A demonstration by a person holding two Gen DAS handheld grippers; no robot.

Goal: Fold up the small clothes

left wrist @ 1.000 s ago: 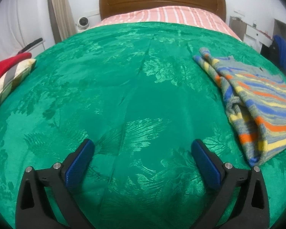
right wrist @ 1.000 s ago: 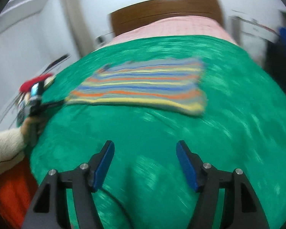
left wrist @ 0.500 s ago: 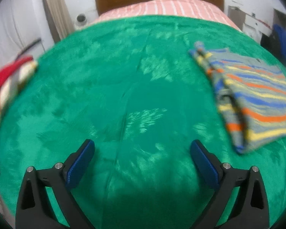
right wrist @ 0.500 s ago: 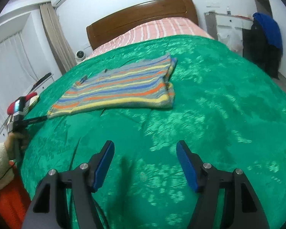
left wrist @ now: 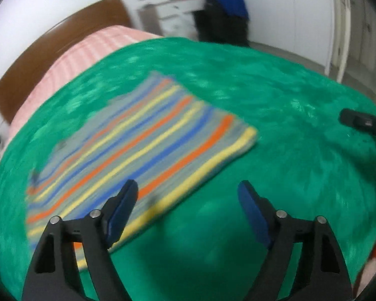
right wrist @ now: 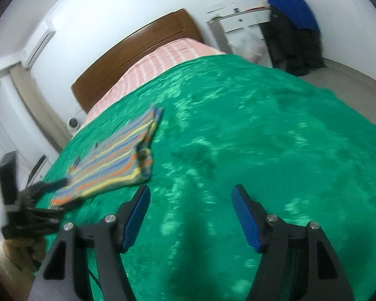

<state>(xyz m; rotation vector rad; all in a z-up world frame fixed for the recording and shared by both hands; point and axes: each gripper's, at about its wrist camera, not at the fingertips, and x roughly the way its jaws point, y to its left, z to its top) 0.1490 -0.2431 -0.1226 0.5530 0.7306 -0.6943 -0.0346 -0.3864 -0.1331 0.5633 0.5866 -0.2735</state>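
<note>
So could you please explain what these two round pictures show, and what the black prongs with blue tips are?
There is no robot here: a person holds a claw in each hand, and each carries a wide-angle camera looking along its two fingers. One picture looks out from the left claw, whose jaws are closing with nothing between them; the other looks out from the right claw, open and empty. A striped knitted garment, already folded, lies on the green bedspread. In the right view, the left claw is at the garment's near corner.
</note>
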